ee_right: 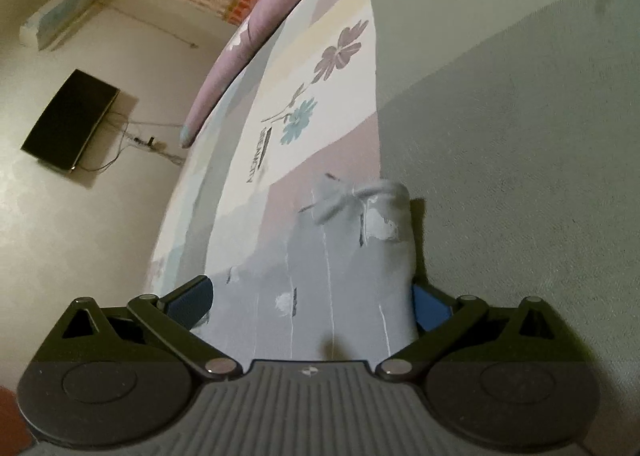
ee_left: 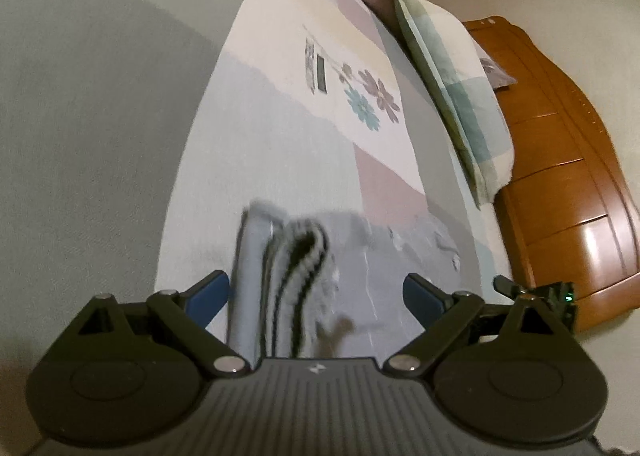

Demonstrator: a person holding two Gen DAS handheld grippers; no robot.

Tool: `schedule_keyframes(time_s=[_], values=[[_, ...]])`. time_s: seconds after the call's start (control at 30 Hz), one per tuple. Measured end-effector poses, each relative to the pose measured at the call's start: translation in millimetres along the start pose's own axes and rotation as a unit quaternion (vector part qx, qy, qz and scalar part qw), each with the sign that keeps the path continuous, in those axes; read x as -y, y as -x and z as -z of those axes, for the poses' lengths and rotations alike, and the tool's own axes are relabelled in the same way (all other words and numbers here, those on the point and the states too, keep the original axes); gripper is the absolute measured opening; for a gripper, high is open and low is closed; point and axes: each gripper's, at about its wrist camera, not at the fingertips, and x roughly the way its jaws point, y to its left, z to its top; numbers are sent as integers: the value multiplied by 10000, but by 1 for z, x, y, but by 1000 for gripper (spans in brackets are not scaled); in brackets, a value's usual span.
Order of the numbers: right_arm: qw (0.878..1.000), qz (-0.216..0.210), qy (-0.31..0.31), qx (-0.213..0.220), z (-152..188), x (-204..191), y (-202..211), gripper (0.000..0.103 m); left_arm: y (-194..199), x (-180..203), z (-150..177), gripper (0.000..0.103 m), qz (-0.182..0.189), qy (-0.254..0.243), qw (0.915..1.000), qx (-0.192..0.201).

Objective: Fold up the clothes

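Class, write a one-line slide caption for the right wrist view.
Open right gripper poised over a grey printed garment lying on a floral bedsheet, wall-mounted television beyond.

Floral bedsheet (ee_left: 304, 104), a pillow (ee_left: 452, 96) by the wooden headboard (ee_left: 568, 160), plus a wall TV (ee_right: 70, 122) and AC unit (ee_right: 68, 12).

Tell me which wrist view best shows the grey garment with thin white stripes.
The right wrist view: the grey garment with thin white stripes fills the centre between the open jaws, sharp, with its printed marks visible. The left wrist view shows it partly, blurred, behind a black-and-white ribbed band.
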Motion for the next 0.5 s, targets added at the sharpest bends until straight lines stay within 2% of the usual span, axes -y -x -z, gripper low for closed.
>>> schedule_keyframes(time_s=[0.17,0.27,0.5], values=[[9978,-321,187,-541,18,-2,10,103,7,-16,20,94,416,444,9975,-369],[9977,-408,196,-500,16,-3,4,103,0,-17,11,98,576,504,9962,-422],[9983,-386,104,-429,-1,-11,-23,103,-25,-3,-15,99,692,229,9967,-351]])
